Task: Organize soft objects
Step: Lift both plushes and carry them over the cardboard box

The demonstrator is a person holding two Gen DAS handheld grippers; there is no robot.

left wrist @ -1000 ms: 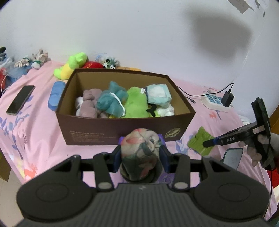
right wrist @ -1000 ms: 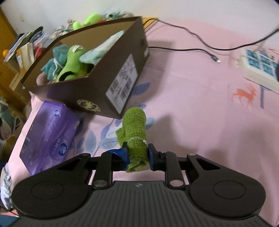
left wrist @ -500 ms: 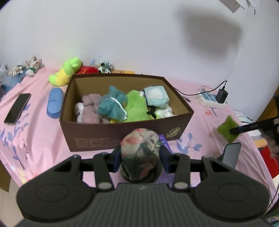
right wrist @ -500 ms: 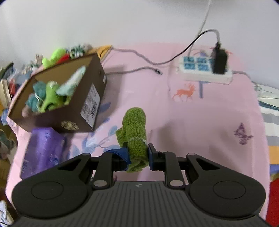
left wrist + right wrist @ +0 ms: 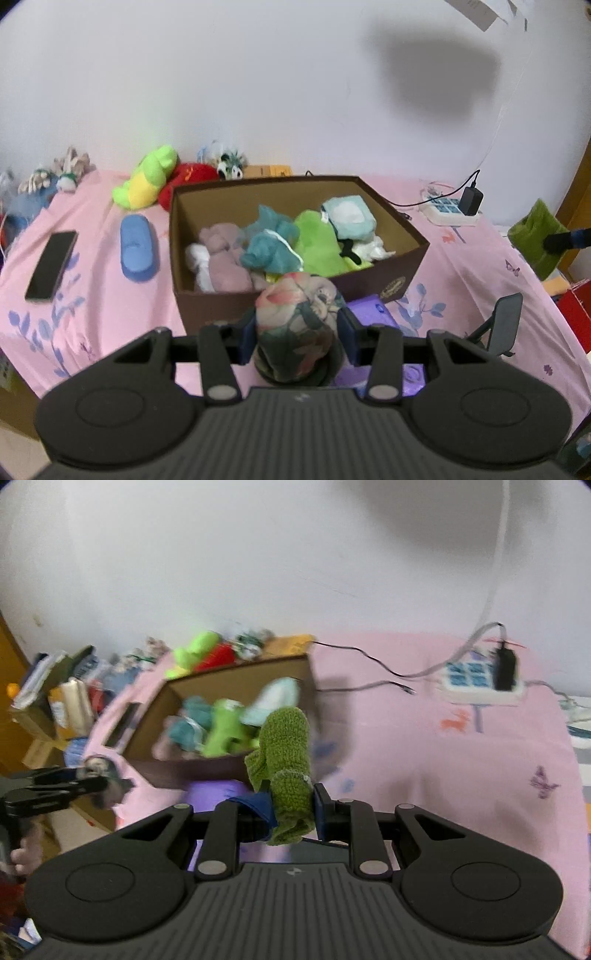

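Note:
A brown cardboard box sits on the pink bed and holds several soft items, teal, green, mauve and white. My left gripper is shut on a floral fabric bundle, held above the bed just in front of the box's near wall. My right gripper is shut on a green knitted piece, lifted above the bed to the right of the box. The knitted piece also shows at the right edge of the left wrist view.
A purple tissue pack lies by the box's front corner. A phone, a blue case and plush toys lie left of the box. A power strip with charger and cables lies at the right. A small stand is near me.
Both grippers have risen, and the right one has swung left toward the box with the green knitted piece. The left gripper keeps the floral bundle in front of the box.

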